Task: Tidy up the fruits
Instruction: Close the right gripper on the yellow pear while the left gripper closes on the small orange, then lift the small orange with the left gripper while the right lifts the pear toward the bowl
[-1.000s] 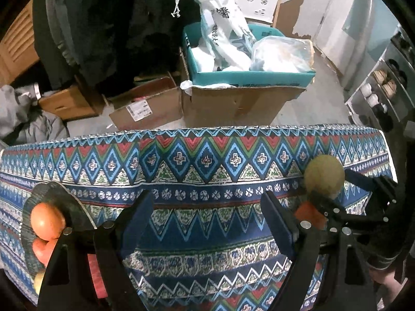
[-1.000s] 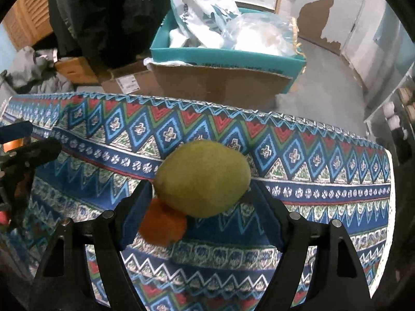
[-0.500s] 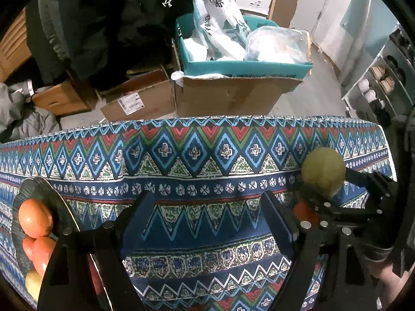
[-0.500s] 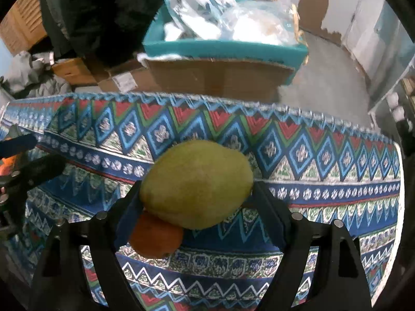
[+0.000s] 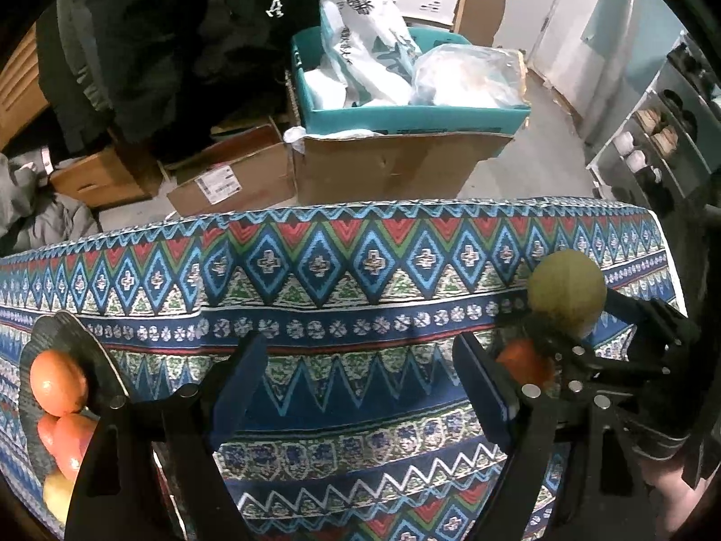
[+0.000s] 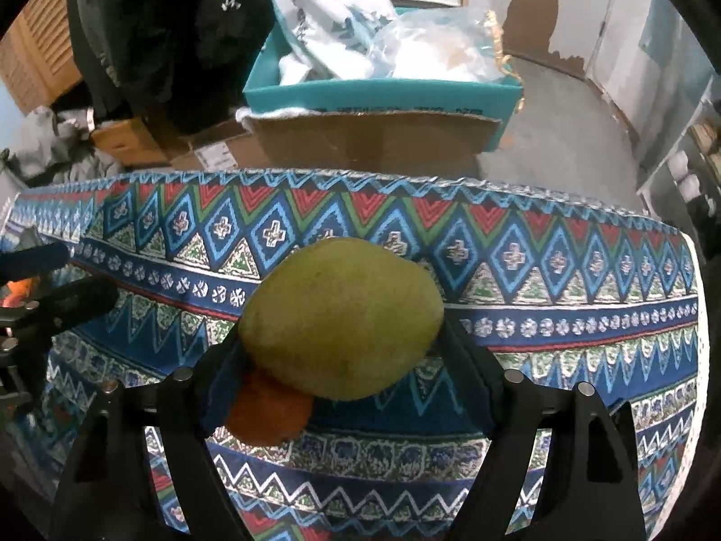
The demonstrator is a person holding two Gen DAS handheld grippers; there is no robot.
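Note:
My right gripper [image 6: 342, 342] holds a yellow-green mango [image 6: 342, 320] between its blue pads, just above the patterned tablecloth [image 6: 540, 270]; its jaws are closing on the fruit. An orange fruit [image 6: 270, 414] lies on the cloth directly under the mango, beside the left pad. In the left wrist view the same mango [image 5: 567, 291] and orange fruit [image 5: 522, 363] show at the right. My left gripper [image 5: 360, 351] stands open over bare cloth with nothing between its fingers. A dark plate [image 5: 67, 329] at the far left holds orange fruits [image 5: 57, 387] and a yellow one [image 5: 56, 496].
Past the table's far edge stand cardboard boxes [image 5: 396, 162], one topped by a teal box with plastic bags [image 5: 405, 90]. Dark clothing [image 5: 157, 45] hangs at the back left. Shelves [image 5: 653, 144] are at the right. A person's leg [image 5: 667, 487] shows at the lower right.
The mango stays in my right gripper and has tilted slightly as the wrist rolled. The left gripper has hardly moved and stays open.

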